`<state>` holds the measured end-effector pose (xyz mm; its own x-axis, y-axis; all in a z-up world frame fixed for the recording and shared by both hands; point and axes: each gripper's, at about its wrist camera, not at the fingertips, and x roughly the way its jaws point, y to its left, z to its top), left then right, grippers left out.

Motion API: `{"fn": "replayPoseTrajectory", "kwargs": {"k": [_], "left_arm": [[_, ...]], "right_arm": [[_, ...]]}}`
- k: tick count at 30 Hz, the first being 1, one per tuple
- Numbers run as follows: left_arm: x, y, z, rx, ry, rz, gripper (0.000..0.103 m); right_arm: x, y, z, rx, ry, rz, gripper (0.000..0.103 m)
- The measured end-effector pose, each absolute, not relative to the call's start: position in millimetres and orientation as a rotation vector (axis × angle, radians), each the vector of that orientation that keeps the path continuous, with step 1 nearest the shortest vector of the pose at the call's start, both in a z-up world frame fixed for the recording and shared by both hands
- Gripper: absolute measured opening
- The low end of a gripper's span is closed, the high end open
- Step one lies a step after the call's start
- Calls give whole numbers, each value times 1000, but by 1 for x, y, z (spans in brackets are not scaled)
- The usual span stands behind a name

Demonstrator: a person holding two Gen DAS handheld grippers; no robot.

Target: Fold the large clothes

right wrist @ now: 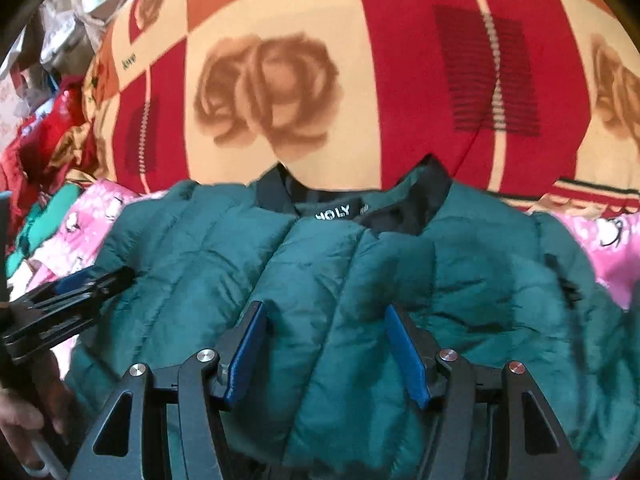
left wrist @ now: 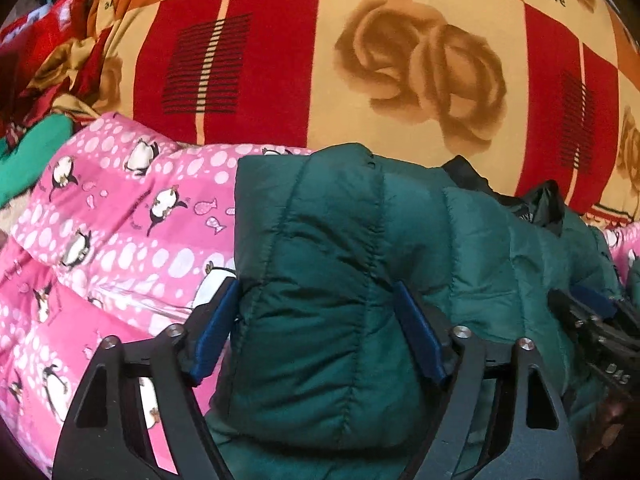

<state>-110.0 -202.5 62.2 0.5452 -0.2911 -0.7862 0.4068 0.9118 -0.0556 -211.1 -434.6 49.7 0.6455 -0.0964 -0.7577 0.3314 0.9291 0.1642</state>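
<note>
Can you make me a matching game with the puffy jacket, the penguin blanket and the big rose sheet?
Things:
1. puffy jacket
2. penguin blanket
3. rose sheet
4. neck label

Descriptions:
A. pink with white dots
B. says HOLY
C. dark green
D. red and cream squares

Pairs: 1-C, 2-A, 3-D, 4-B

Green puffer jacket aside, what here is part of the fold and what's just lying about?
In the job: green puffer jacket; left gripper; right gripper.

Lying about: pink penguin quilt; rose-print blanket; crumpled red cloth; light green cloth.
</note>
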Motion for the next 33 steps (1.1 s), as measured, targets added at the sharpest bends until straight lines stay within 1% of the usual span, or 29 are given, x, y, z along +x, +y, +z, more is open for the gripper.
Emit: {"fn": "replayPoseTrajectory", "kwargs": {"k": [4, 6, 10, 14, 20, 27, 33], "left_arm": [[-107, -204, 53, 127, 906, -413, 83], [-109, -206, 52, 135, 897, -408, 84], [-110, -206, 50, 141, 887, -404, 84], [-111, -204, 49, 133, 887, -401, 86], [-114, -204, 47, 136, 874, -393, 86], [-117, -207, 48, 156, 854, -388, 86], [-124, -201, 58, 160, 857, -393, 86]], "right_arm": [[-209, -446, 35, 362, 820, -231, 65], [-209, -446, 35, 365, 821, -226, 66], [-204, -444, 35, 352, 842, -209, 74], [-211, -442, 48, 340, 873, -228, 74], [-256, -447, 65, 321, 826, -291, 74], [-270, -465, 34, 315, 878, -373, 74], [-273, -456, 47, 285, 875, -389, 74]]}}
